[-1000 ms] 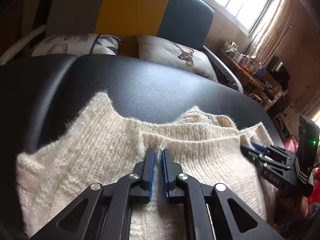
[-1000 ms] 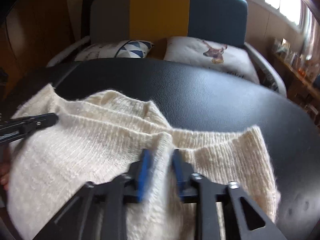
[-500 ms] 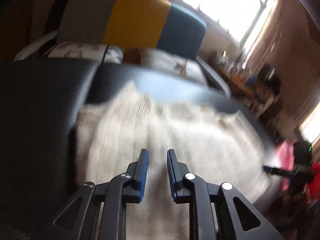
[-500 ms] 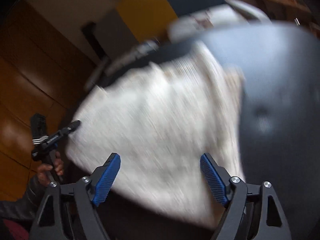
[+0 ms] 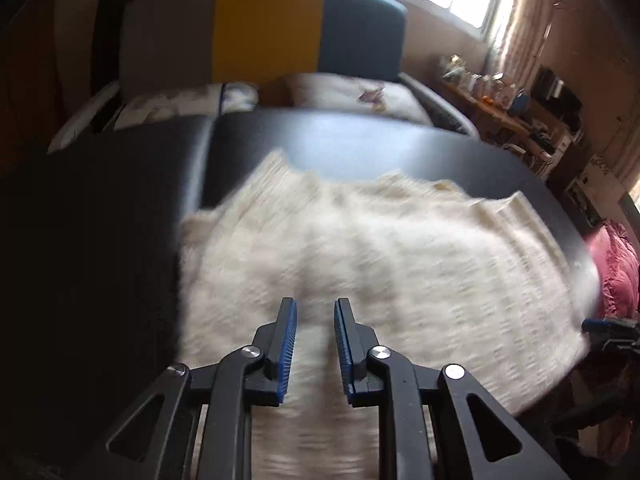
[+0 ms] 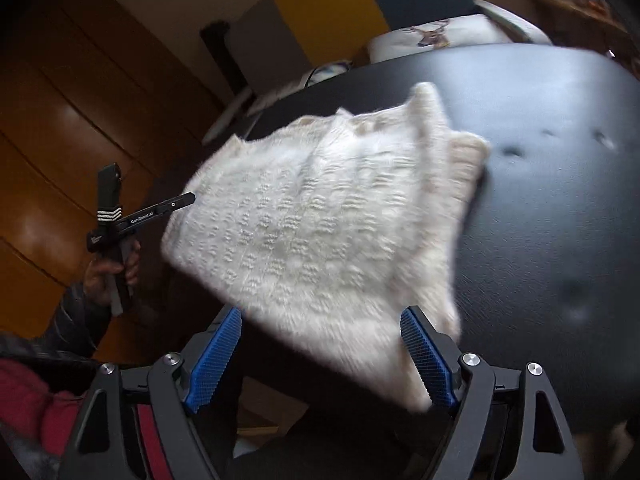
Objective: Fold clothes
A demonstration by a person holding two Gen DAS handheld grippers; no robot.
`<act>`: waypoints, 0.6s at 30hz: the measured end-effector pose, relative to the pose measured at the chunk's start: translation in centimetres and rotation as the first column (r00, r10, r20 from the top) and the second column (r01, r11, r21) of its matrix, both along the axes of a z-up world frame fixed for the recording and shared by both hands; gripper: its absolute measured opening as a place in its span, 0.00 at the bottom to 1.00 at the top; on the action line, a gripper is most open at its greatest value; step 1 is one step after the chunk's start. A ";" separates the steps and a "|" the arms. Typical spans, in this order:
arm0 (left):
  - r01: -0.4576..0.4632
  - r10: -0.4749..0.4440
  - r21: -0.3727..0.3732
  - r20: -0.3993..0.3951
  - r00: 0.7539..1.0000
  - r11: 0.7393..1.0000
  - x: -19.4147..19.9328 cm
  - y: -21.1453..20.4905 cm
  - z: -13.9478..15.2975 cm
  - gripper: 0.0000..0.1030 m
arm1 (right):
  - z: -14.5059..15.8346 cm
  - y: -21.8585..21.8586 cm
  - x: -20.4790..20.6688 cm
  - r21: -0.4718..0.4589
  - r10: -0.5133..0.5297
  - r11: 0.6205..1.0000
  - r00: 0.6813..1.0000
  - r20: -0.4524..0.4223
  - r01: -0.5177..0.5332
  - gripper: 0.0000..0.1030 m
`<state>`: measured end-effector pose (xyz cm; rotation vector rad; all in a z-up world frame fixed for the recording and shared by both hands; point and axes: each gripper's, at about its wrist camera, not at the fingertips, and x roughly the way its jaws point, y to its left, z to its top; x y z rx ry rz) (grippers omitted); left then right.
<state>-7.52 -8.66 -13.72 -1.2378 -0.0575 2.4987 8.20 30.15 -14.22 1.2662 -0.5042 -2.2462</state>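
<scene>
A cream knitted sweater [image 6: 320,220] lay folded on the black padded table [image 6: 560,160], near its front edge, with one corner hanging slightly over that edge. The left gripper [image 5: 315,344] hovered over the sweater's near side, its fingers a narrow gap apart and holding nothing. The right gripper [image 6: 320,360] hung by the table's front edge with its fingers spread wide, also empty. A hand [image 6: 108,276] held the left gripper's handle off the table's left edge.
</scene>
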 end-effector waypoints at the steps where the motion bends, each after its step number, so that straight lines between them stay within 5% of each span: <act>1: 0.032 -0.032 0.025 -0.016 0.999 0.999 0.4 1.1 0.8 0.18 | 0.0 0.9 0.7 -0.021 -0.013 1.000 1.000 0.001 0.013 0.89; 5: 0.228 -0.223 0.097 -0.055 0.973 0.969 0.9 7.5 2.9 0.19 | -0.9 2.3 1.3 -0.067 -0.019 0.998 1.000 -0.003 0.019 0.95; 9: 0.394 -0.390 0.075 -0.054 0.919 0.916 0.9 14.4 2.7 0.19 | -1.5 3.4 0.6 -0.162 -0.024 0.987 0.999 -0.035 0.018 0.96; 14: 0.495 -0.495 0.054 -0.015 0.869 0.867 0.3 19.8 1.1 0.19 | -2.1 3.4 -1.6 -0.296 0.034 0.954 0.997 -0.062 -0.051 0.97; 18: 0.511 -0.513 0.073 0.009 0.858 0.856 -1.0 21.4 0.5 0.19 | -2.8 3.0 -2.9 -0.382 0.120 0.916 0.992 -0.021 -0.119 0.98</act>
